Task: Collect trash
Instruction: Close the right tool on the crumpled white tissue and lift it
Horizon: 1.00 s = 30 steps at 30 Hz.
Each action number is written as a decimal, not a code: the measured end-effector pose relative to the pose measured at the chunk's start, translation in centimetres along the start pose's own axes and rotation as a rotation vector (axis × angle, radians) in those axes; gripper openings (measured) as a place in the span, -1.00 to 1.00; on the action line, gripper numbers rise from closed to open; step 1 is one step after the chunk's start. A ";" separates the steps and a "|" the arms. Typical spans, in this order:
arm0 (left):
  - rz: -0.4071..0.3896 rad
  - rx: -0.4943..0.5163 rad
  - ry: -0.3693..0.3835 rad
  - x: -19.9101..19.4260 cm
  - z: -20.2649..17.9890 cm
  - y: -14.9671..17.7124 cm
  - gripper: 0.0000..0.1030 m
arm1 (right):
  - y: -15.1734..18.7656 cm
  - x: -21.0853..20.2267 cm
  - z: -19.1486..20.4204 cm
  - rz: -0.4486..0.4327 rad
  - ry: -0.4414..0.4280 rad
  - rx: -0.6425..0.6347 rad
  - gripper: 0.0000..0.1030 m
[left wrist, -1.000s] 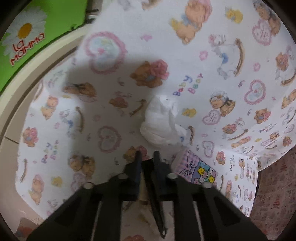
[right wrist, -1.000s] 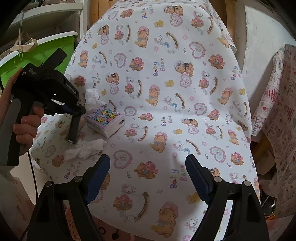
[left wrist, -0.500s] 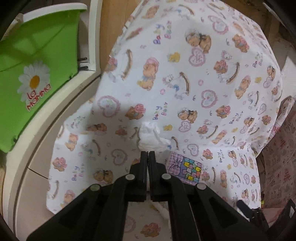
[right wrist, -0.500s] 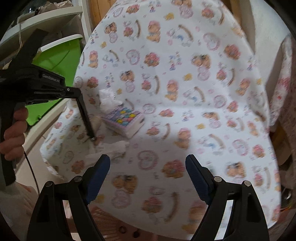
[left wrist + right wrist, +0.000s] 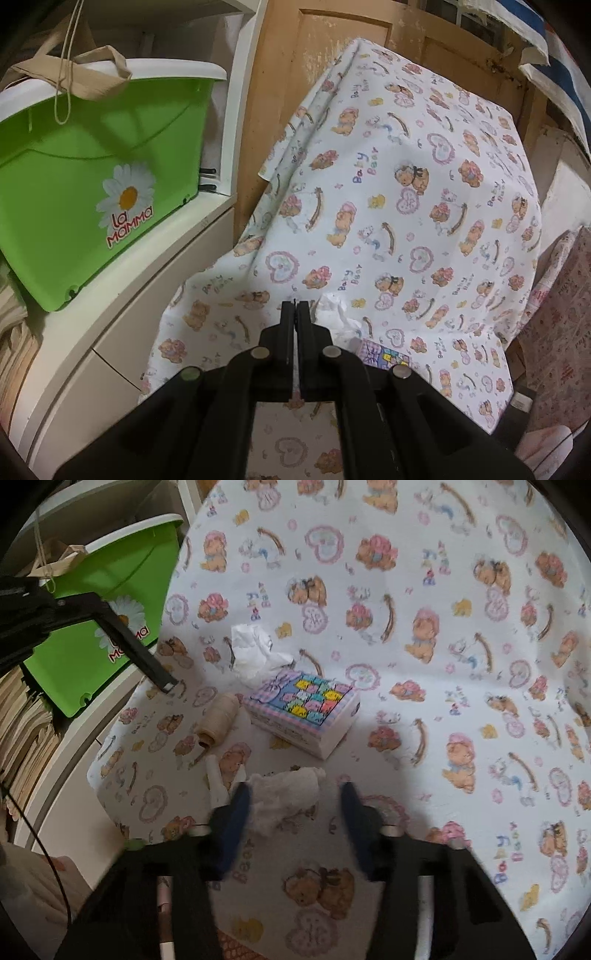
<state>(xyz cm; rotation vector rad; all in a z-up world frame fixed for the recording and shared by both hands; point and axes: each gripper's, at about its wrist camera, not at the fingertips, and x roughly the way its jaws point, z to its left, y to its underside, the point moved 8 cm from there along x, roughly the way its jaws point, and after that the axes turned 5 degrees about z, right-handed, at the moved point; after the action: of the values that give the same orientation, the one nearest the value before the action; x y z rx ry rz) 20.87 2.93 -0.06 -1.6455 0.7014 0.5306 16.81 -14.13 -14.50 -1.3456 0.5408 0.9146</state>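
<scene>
Closing around a crumpled white tissue [image 5: 286, 797], the right tool [image 5: 291, 803] has its blue pads on both sides of the wad but not yet pressing it; this tissue lies on the bear-printed bench cloth [image 5: 424, 709] just in front of the pastel checkered tissue box [image 5: 306, 710]. The left tool [image 5: 295, 314] is fully closed and holds nothing. A second crumpled white tissue [image 5: 255, 651] lies behind that box, so both pieces are left to collect. A green plastic bin [image 5: 85, 192] stands far to the box's left.

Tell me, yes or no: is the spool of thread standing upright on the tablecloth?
No. The spool of thread lies on its side on the tablecloth, beside the patterned box.
</scene>
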 end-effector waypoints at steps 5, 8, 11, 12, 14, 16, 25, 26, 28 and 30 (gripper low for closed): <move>0.001 0.032 0.023 -0.6 -0.6 0.7 -0.98 | -0.6 0.0 0.3 -0.015 -0.064 0.035 -0.70; 0.002 0.045 0.037 -0.9 -0.9 1.0 -0.98 | -1.3 -1.3 -0.1 -0.056 -0.056 0.059 -0.72; -0.004 0.064 0.050 -1.5 -1.3 1.1 -0.98 | -2.0 -3.2 -0.6 -0.097 -0.031 0.061 -0.72; -0.006 0.069 0.053 -1.7 -1.4 1.2 -0.98 | -2.1 -3.8 -0.8 -0.106 -0.025 0.063 -0.72; -0.013 0.074 0.062 -2.2 -1.5 1.4 -0.98 | -2.4 -5.0 -1.4 -0.129 0.001 0.063 -0.72; -0.016 0.078 0.080 -2.7 -1.6 1.5 -0.98 | -2.5 -6.3 -2.2 -0.158 0.038 0.062 -0.72; 0.020 0.077 0.106 -3.3 -1.1 3.3 -0.98 | -1.0 -9.3 -3.6 -0.172 0.059 0.051 -0.72; 0.004 0.092 0.100 -3.9 -1.3 3.4 -0.98 | -0.7 -9.4 -3.6 -0.169 0.041 0.060 -0.72; -0.014 0.106 0.111 -4.8 -1.6 3.6 -0.98 | -0.1 -9.4 -3.9 -0.156 -0.011 0.100 -0.72; -0.023 0.109 0.111 -5.3 -1.7 4.0 -0.98 | 0.5 -8.4 -4.8 -0.114 -0.072 0.159 -0.71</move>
<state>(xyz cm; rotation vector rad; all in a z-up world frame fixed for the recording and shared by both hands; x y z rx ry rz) 14.21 1.67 1.04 -1.5877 0.7790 0.3805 12.50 -20.84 -9.01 -1.1834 0.4663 0.8068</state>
